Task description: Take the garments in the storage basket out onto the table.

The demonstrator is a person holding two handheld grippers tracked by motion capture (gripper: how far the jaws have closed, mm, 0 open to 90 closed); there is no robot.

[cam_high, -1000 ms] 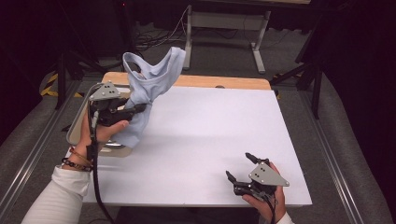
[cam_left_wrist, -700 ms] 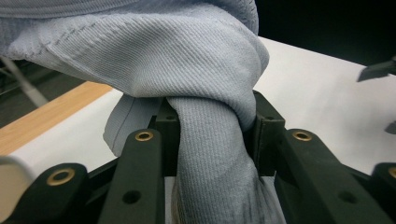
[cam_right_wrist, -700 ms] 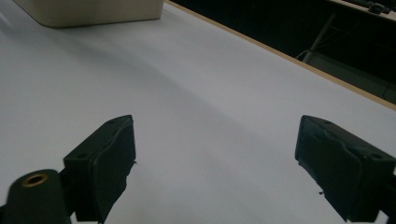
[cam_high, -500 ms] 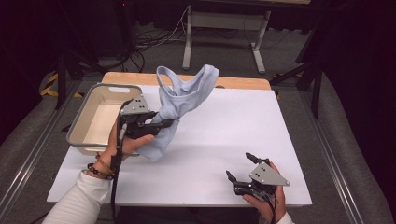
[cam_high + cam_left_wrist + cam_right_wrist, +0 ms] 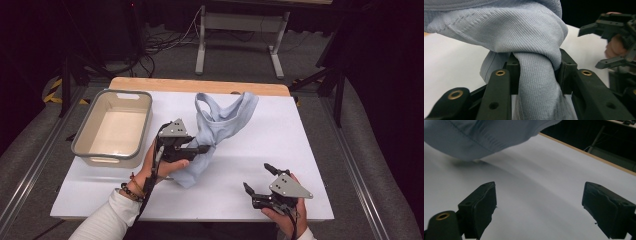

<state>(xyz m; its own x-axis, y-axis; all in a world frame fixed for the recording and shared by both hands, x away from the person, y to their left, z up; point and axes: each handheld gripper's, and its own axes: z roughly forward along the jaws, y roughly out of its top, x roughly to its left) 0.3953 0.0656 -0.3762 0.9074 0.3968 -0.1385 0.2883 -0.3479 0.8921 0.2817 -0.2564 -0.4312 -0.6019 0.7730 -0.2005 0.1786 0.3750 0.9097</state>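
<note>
A light blue garment [image 5: 220, 125] hangs bunched over the middle of the white table, its lower end touching the surface. My left gripper [image 5: 204, 149] is shut on a gathered fold of the light blue garment [image 5: 536, 75], which fills the space between the jaws in the left gripper view. My right gripper [image 5: 257, 181] rests near the table's front right edge, held by a hand, jaws wide apart over bare white surface [image 5: 539, 202] with nothing between them. The garment's edge [image 5: 481, 137] shows at the top left of the right gripper view.
A beige bin with a grey rim [image 5: 82, 135] stands at the table's left. A wooden strip [image 5: 200, 85] runs along the table's far edge. Metal frames and cables [image 5: 240, 30] stand on the floor beyond.
My left gripper carried the garment rightward, from over the bin to the table's middle, and lower. The right gripper has stayed put.
</note>
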